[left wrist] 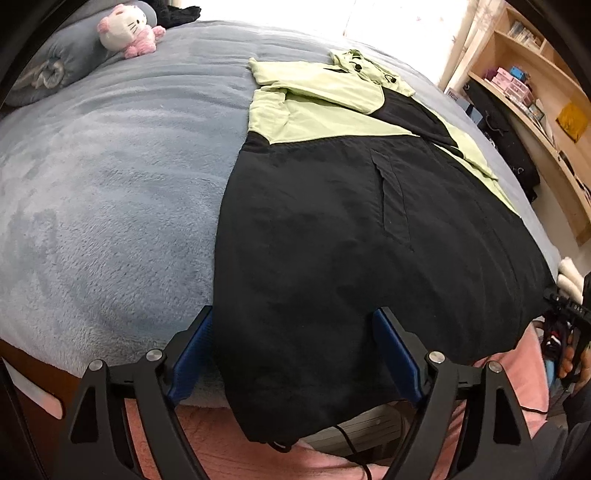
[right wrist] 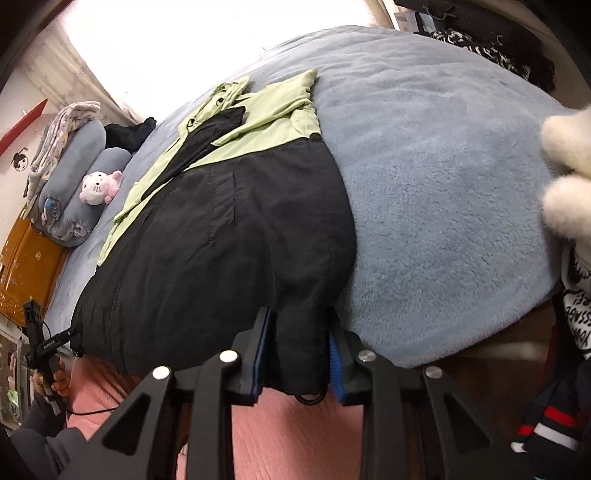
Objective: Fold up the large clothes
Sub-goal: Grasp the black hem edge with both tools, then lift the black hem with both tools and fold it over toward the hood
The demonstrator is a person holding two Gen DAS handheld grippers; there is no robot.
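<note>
Plainly, the jacket [left wrist: 332, 229] lay spread lengthwise on the blue-grey fleece blanket [left wrist: 110, 192] that covered the bed, its black lower half toward the near edge and its pale green upper part farther away. The hem hung over the edge of the bed above a pink cover [right wrist: 288, 424], and a thin black drawstring [left wrist: 347, 443] dangled from it.

The left gripper [left wrist: 295, 354] stood wide at one corner of the hem. Black cloth lay between its blue pads [left wrist: 192, 354], but neither pad pressed on it; the left pad sat beside the jacket's side edge over the blanket.

The right gripper [right wrist: 297, 354] was narrow at the other corner of the hem, where a bunched fold of black cloth filled the space between its fingers. The pads seemed to pinch that fold from both sides, though the dark cloth against the dark fingers made the contact hard to judge.

In the right wrist view a hand [right wrist: 55, 373] held the handle of the left gripper at the far left. A pink and white plush cat [left wrist: 127, 31] sat near grey pillows [right wrist: 88, 162] at the head of the bed, well apart from the jacket. Wooden shelves [left wrist: 535, 74] stood beside the bed.
</note>
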